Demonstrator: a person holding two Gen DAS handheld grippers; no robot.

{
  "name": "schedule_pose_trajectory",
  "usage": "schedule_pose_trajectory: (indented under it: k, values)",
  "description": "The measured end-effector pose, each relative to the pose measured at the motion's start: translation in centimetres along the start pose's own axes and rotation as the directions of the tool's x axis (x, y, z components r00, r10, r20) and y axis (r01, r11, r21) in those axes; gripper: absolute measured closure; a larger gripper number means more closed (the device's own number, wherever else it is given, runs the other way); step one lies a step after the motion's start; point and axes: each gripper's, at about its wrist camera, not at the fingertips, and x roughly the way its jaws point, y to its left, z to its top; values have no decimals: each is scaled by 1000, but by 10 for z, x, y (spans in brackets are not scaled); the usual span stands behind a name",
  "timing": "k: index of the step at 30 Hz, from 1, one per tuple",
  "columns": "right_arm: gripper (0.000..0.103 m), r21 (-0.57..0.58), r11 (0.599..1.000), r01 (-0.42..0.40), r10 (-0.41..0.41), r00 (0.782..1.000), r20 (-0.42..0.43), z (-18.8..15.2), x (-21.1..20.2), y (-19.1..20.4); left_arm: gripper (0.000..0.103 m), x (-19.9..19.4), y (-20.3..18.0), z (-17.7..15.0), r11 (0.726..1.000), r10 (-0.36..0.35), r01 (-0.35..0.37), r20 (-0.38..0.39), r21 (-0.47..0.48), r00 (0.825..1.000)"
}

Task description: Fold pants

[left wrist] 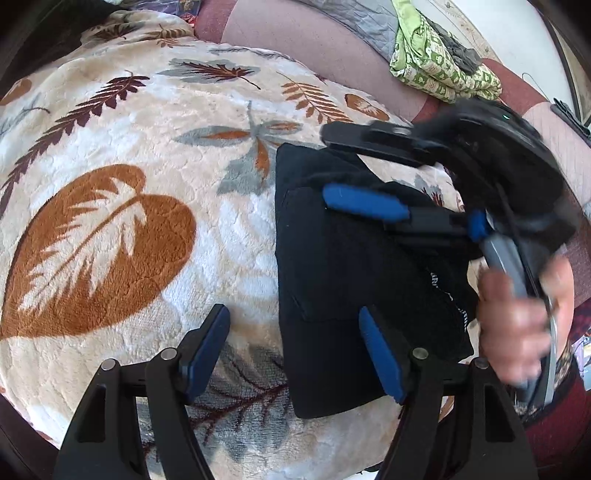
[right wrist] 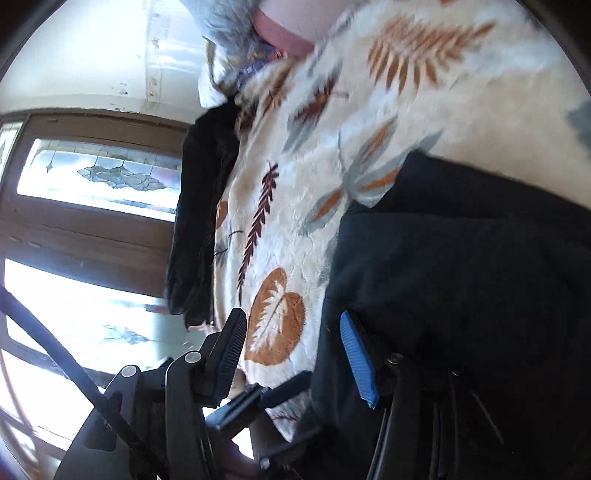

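Observation:
The black pants [left wrist: 351, 277] lie folded into a compact rectangle on the leaf-patterned blanket [left wrist: 147, 147]. My left gripper [left wrist: 295, 354] is open just above their near left corner, with its right pad over the cloth and its left pad over the blanket. A hand [left wrist: 517, 325] holds my right gripper [left wrist: 351, 170], which is blurred and open over the pants' far edge with nothing between its blue pads. In the right wrist view the right gripper [right wrist: 293, 354] stands open beside the pants [right wrist: 461, 277], which fill the right side.
A green patterned cloth [left wrist: 443, 62] and a grey quilt [left wrist: 362, 18] lie at the back on a pink sheet [left wrist: 295, 37]. A dark garment [right wrist: 203, 221] hangs at the blanket's far edge. Beyond it is a wooden-framed window [right wrist: 99, 177].

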Motion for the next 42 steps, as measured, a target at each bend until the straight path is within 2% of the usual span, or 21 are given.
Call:
schedule_pose_trajectory:
  k: [1,2,3,4,5,6,7,8,9,11,14,17,21,24,26,29,36,38,39,40,42]
  values:
    - [62,20,1000,23,-23,1000,14,5,0,-2,28,0,-1,0,1000,-4,4,0,5,1000]
    - [71,28,992,126,-128,989,79,11,-7,0,28,0,-2,0,1000,-3,3,-1,11,1000]
    - [73,19,968,249,-249,956,157,15,-16,6,27,0,-3,0,1000,2,-2,0,16,1000]
    - [66,7,919,395,-383,886,261,16,-27,16,27,0,-3,0,1000,2,-2,-1,23,1000]
    - [43,5,813,582,-534,743,404,13,-44,33,27,0,-3,1,1000,-1,2,-4,26,1000]
    - [35,0,775,631,-560,688,462,9,-54,41,27,-1,-3,3,1000,-11,11,-13,24,1000]
    - [33,-19,790,613,-527,695,488,5,-67,44,27,-2,0,5,1000,-26,26,-29,12,999]
    - [32,-24,826,564,-484,729,483,0,-79,42,28,-5,3,7,999,-46,46,-44,-7,998]
    - [32,-16,846,532,-461,748,477,-4,-88,39,28,-9,5,10,997,-77,76,-48,-23,996]
    - [32,18,874,485,-435,767,472,-23,-114,23,28,-21,7,15,989,-146,145,-22,-30,989]
    - [32,40,884,465,-434,787,438,-42,-133,-1,28,-28,7,27,988,-153,153,12,-19,988]
    - [32,89,927,364,-369,847,383,-63,-141,-34,28,-15,16,42,985,-164,164,-5,-47,986]
    - [32,124,937,327,-349,869,349,-77,-136,-59,28,18,20,57,980,-188,182,-76,-75,979]
    - [31,129,957,260,-288,902,321,-78,-127,-70,28,35,14,59,976,-214,207,-100,-72,972]
    - [31,105,965,241,-262,915,307,-74,-121,-71,23,41,5,63,976,-216,213,-115,-39,970]
    - [29,68,975,210,-221,935,277,-67,-110,-71,2,55,-7,71,971,-240,240,-146,-16,960]
    - [29,28,989,149,-150,944,293,-59,-87,-64,0,66,-19,75,978,-203,208,-128,30,971]
    - [35,14,983,184,-179,936,303,-60,-83,-58,8,62,-18,74,979,-194,199,-132,32,972]
    - [41,4,976,216,-207,930,303,-61,-80,-54,28,59,-18,74,987,-153,159,-132,36,979]
    - [52,-1,973,232,-221,928,300,-61,-79,-50,41,56,-21,74,990,-121,131,-142,60,982]
    - [60,-30,964,266,-246,923,296,-63,-77,-40,60,44,-26,73,983,-145,158,-134,92,980]
